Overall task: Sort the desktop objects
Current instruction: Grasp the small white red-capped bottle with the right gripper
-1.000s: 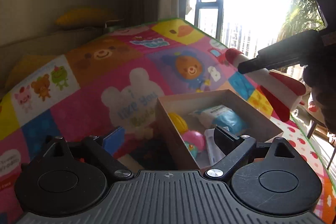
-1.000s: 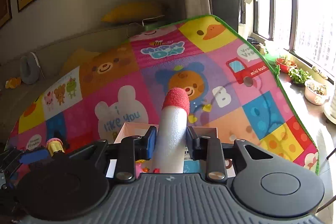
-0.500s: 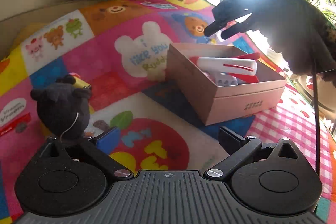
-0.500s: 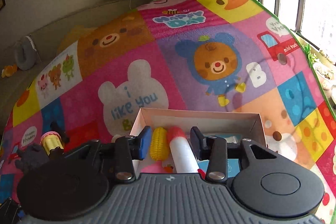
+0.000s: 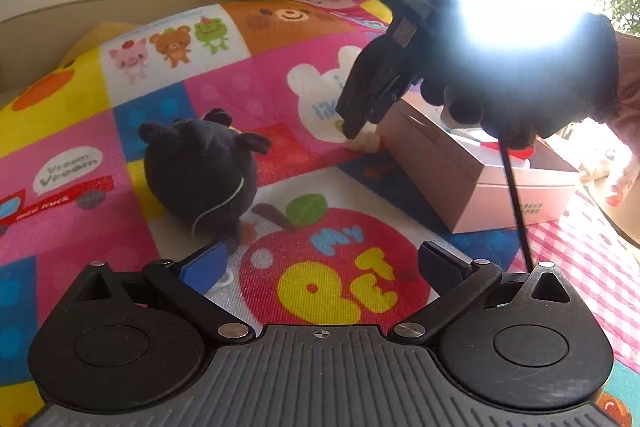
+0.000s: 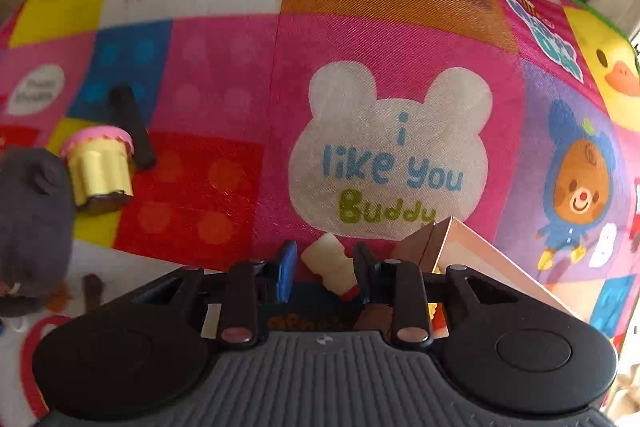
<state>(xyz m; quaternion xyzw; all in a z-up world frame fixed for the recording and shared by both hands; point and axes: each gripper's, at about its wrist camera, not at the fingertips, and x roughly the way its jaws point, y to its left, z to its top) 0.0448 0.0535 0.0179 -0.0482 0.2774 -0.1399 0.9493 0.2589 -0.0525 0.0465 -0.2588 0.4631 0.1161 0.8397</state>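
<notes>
The white-and-red rocket toy that the right gripper (image 6: 322, 269) carried a second ago now lies in the box (image 5: 472, 171), and that gripper has swung down to a small cream toy (image 6: 326, 261) on the mat (image 6: 224, 75), just off the box's near corner. Its jaws are closing, the cream toy between them; I cannot tell whether the pads press it yet.

The left gripper (image 5: 320, 261) hangs released, fingers spread wide with nothing between them, over the apple print, with the black plush (image 5: 200, 167) at ten o'clock from it.

The risk I see: the toy is small and lies tilted, so a skewed pinch could squirt it out or shove it against the box wall at three o'clock.

Open mat stretches from nine to twelve o'clock; the cupcake toy (image 6: 100, 167) and a black stick (image 6: 132, 131) lie well apart at ten.
</notes>
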